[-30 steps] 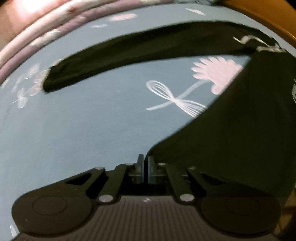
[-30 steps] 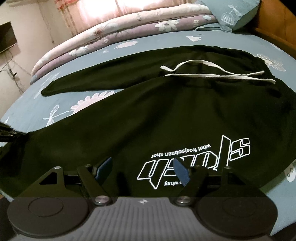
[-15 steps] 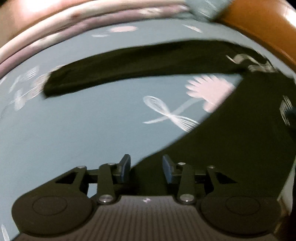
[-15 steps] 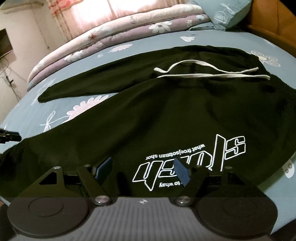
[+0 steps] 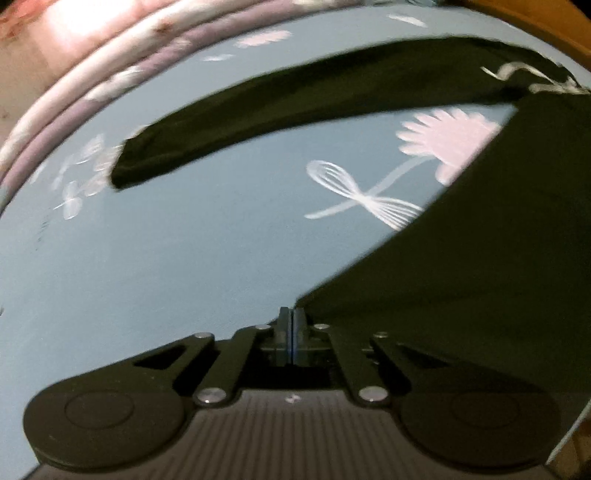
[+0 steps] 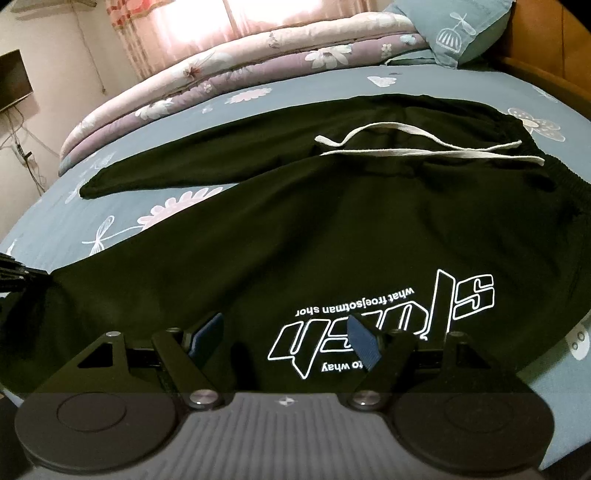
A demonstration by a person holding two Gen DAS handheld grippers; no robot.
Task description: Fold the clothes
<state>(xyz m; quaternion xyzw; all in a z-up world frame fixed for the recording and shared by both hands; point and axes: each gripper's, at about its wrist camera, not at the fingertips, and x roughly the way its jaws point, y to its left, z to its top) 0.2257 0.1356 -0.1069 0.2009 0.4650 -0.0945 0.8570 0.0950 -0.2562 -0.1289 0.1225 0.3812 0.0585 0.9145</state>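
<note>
Trousers (image 6: 332, 229) lie flat across bed (image 6: 461, 85); rolled quilt (image 6: 229, 77) behind them, pillow (image 6: 465, 29) at far right w/ headboard (image 6: 546, 48).

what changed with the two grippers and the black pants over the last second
The left hand-held gripper opened at the pants' cuff corner, then snapped shut again; whether cloth is pinched can't be told. The right hand-held gripper stayed open over the printed leg of the black pants, which lie as before.

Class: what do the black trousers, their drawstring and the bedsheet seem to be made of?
Black trousers: matte soft knit, probably cotton jersey; it drapes and creases.
Drawstring: flat off-white woven cord, likely cotton.
Bedsheet: smooth printed blue-grey woven cloth, fibre unclear.
</note>
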